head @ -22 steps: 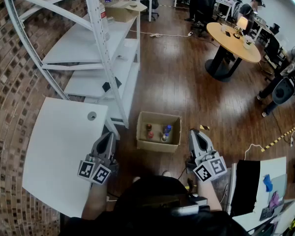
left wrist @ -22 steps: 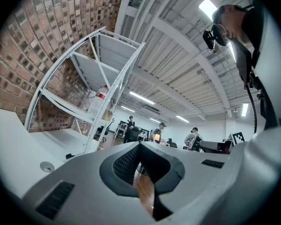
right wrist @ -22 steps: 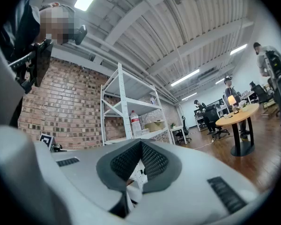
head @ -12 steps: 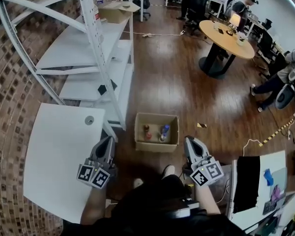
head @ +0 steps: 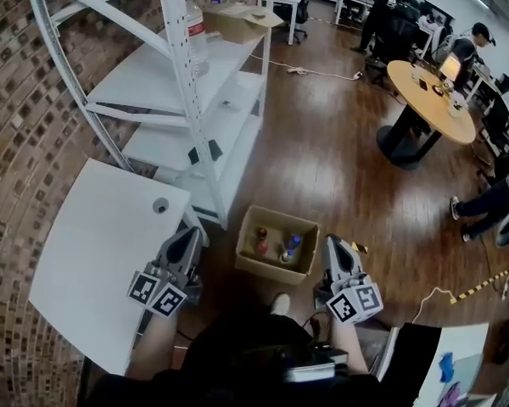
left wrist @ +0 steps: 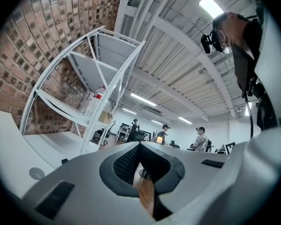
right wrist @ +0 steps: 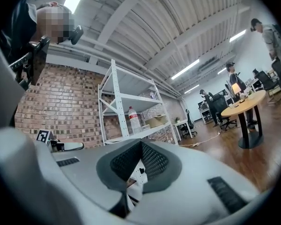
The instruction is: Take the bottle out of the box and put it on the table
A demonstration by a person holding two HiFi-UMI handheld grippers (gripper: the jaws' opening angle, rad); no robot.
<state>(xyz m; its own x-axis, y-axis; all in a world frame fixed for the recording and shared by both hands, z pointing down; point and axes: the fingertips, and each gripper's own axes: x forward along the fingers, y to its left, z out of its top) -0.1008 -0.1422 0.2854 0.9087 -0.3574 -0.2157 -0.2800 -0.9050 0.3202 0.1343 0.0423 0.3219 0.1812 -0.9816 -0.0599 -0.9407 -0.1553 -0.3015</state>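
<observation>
Cardboard box [head: 271,267] open on the wood floor [head: 339,159], near centre, just beyond a shoe [head: 278,303]. Holds small bottles standing upright: reddish bottle [head: 260,242] toward the left, blue-capped bottle [head: 291,244] toward the right, near each other. Perhaps a third beside the blue cap; too small to tell. None lifted out yet.

Left hand-held gripper [head: 191,232] just left of the box, at the right edge of the white counter [head: 93,261]. Jaws narrow, pressed tip to tip, nothing held; only floor visible past them. Tilted slightly upward.

Right hand-held gripper [head: 331,241] just right of the box, clear of it. Jaws likewise closed on each other, empty. Held level.

Both pointing toward the far side of the room, neither touching the box.

White shelf rack [head: 187,100] far left against the brick wall [head: 34,100], carrying a large clear bottle [head: 197,36] and a second cardboard box [head: 242,19]. Round wooden table [head: 431,100] far right, seated person [head: 483,202] at the right edge.
</observation>
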